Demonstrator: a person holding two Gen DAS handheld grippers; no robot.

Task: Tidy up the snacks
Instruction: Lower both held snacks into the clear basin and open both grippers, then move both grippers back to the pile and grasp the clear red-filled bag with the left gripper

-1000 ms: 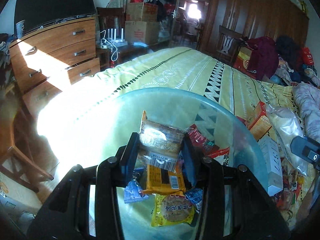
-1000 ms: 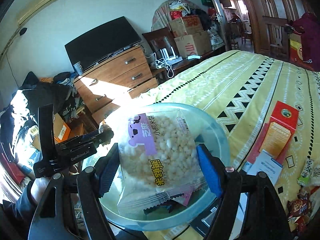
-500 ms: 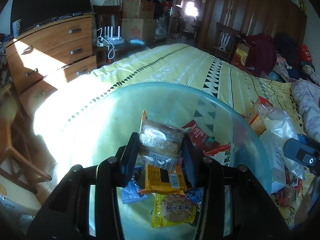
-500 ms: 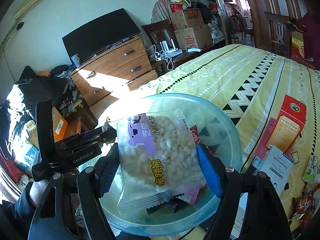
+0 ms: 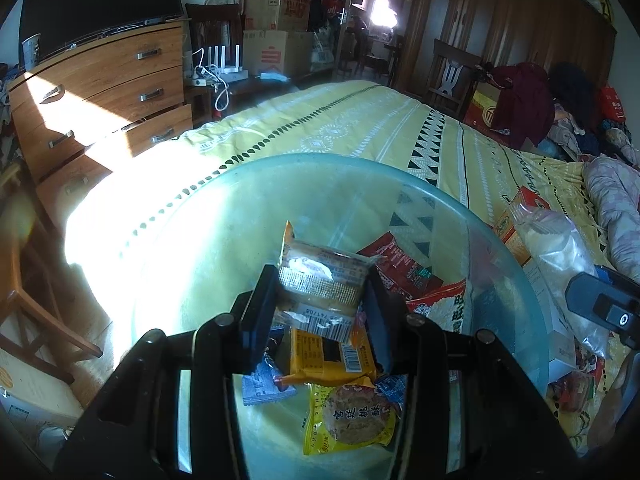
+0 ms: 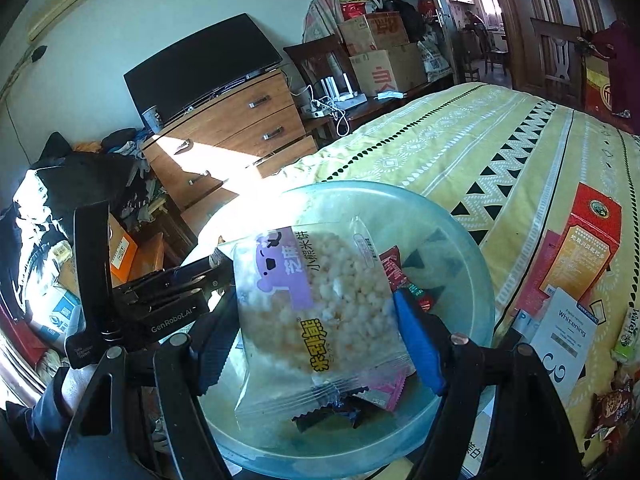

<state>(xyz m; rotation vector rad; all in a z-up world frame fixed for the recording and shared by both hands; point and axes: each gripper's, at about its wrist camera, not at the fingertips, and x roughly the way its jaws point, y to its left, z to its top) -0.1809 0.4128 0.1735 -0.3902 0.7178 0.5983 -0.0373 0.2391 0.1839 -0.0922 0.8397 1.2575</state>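
Observation:
A clear blue-green glass bowl sits on the yellow bedspread. My left gripper is shut on a small wrapped cake packet and holds it over the bowl. Below it in the bowl lie an orange packet, a yellow biscuit packet and red packets. My right gripper is shut on a clear bag of puffed rice cakes with a purple bear label, over the bowl's near side. The left gripper's body shows left of the bowl.
Boxes and loose snack packets lie on the bed right of the bowl. A wooden dresser with a TV stands beyond the bed's foot. A wooden chair is at the left. Clothes pile at the far right.
Both grippers moved slightly forward over the bowl with their packets; the bowl looks larger and closer in both views. Grips unchanged.

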